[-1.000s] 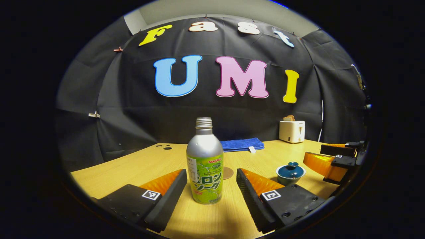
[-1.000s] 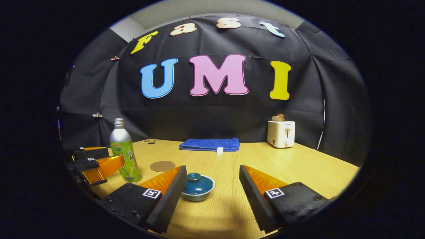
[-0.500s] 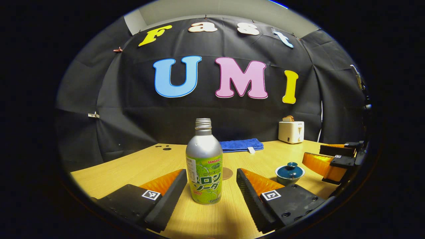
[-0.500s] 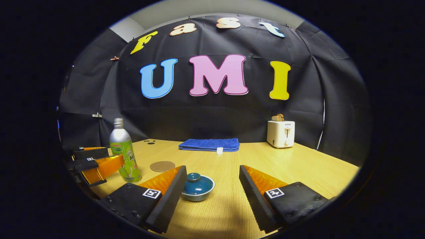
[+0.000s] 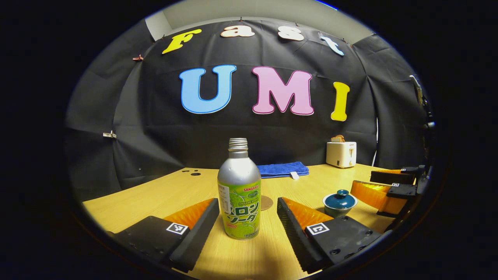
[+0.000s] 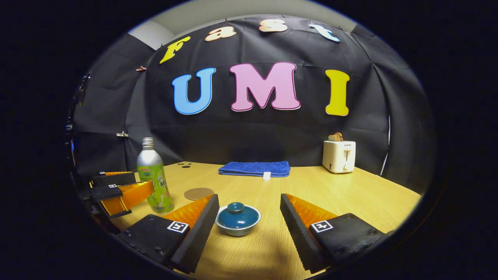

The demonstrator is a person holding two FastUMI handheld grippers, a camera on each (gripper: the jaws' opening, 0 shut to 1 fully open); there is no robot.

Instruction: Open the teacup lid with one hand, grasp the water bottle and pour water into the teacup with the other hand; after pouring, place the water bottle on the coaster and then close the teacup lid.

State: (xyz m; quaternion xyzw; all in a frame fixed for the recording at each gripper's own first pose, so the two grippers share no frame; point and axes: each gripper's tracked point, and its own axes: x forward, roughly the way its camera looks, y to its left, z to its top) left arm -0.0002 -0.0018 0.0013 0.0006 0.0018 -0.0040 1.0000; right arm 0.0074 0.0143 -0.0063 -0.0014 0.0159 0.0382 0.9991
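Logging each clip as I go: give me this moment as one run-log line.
stage: pre-grasp | left claw: open, astride bottle | right claw: open, facing teacup | lid: on | coaster: bare

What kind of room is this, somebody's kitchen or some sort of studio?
Most likely a staged recording booth, not a real kitchen. Black cloth hangs as the wall behind a bare wooden table, and a few household props sit spread out on it: a toaster, a folded blue towel and a lidded teacup.

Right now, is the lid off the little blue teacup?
No, in the right gripper view the lid sits on top of the teacup, with the right gripper open around it.
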